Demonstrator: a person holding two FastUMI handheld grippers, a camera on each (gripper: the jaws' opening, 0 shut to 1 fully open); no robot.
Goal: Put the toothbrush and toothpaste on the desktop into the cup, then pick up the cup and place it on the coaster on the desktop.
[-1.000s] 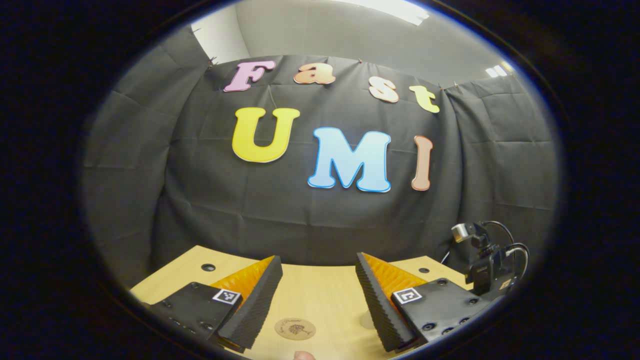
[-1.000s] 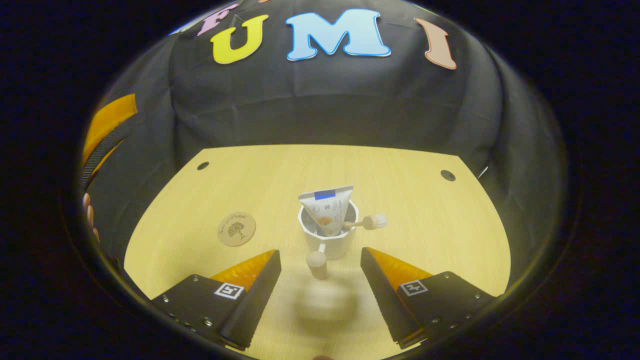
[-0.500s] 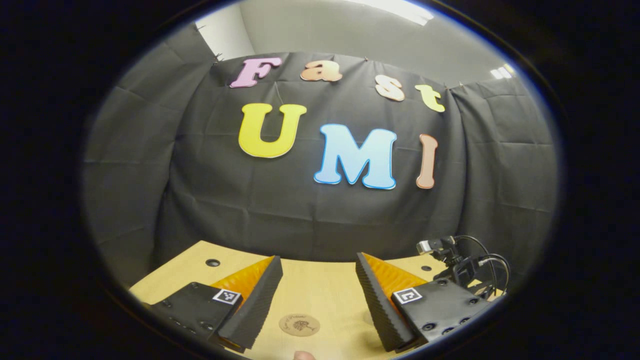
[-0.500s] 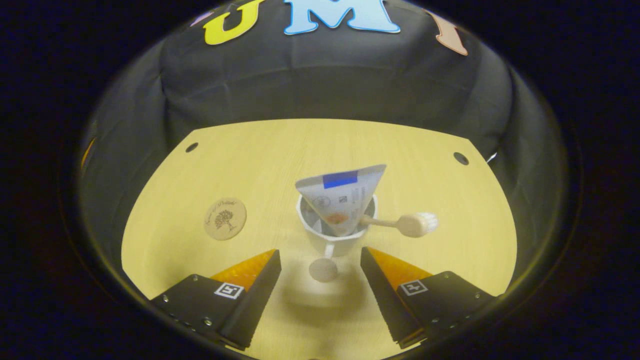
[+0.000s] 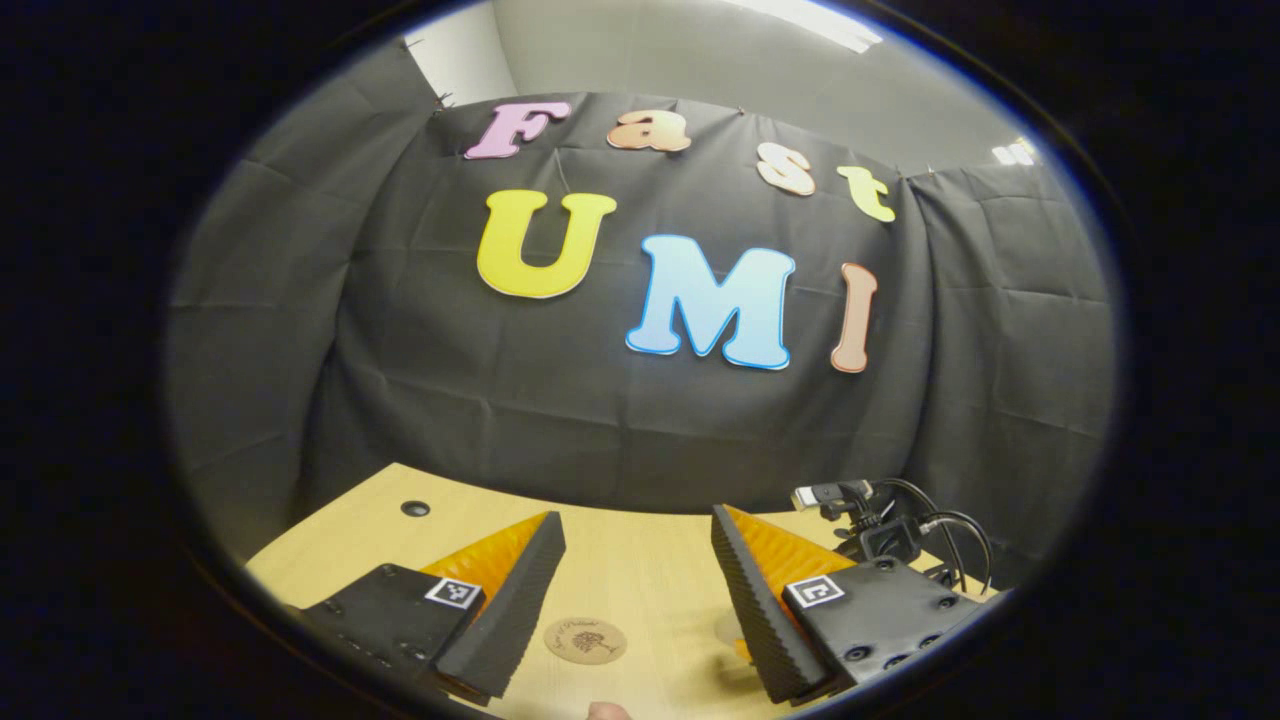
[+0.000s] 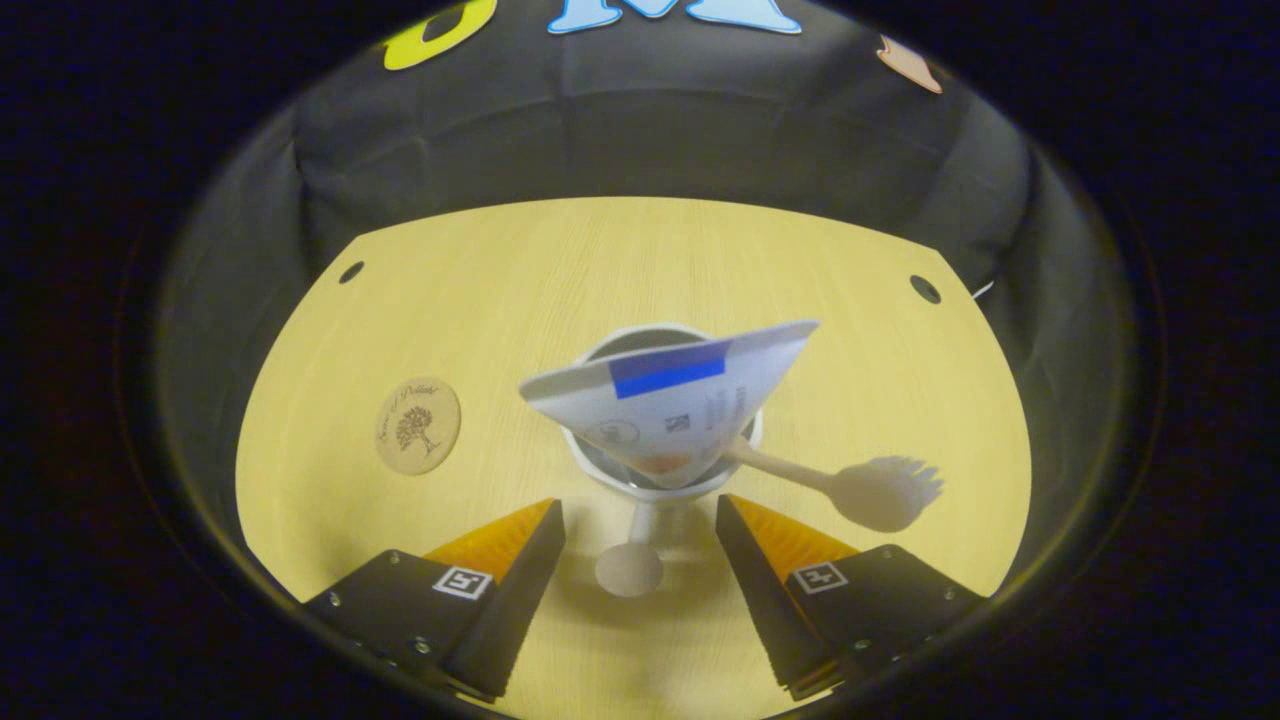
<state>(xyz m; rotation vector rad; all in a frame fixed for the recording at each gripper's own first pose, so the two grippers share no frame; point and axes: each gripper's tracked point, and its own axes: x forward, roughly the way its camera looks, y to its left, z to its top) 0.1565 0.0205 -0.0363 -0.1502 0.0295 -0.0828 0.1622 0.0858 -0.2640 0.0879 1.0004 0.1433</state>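
In the right gripper view a white cup [image 6: 655, 490] stands mid-table, seen from above. A white toothpaste tube [image 6: 670, 400] with a blue band stands in it. A wooden toothbrush leans out to the right, its bristled head [image 6: 880, 490] over the table. The cup's handle, ending in a round wooden knob [image 6: 630, 570], points toward me and lies between the fingers of my open right gripper [image 6: 640, 590]. A round cork coaster [image 6: 418, 425] lies left of the cup. My left gripper [image 5: 635, 610] is open and holds nothing, raised over the coaster [image 5: 585, 640].
The light wooden table [image 6: 500, 280] has small round holes near its far corners [image 6: 925, 289]. Black cloth walls close in behind it. In the left gripper view the other gripper's camera and cables [image 5: 880, 530] sit at the right.
My right gripper has dropped down and closed in on the cup, so the handle now lies between its open fingers. The left gripper has shifted only slightly.
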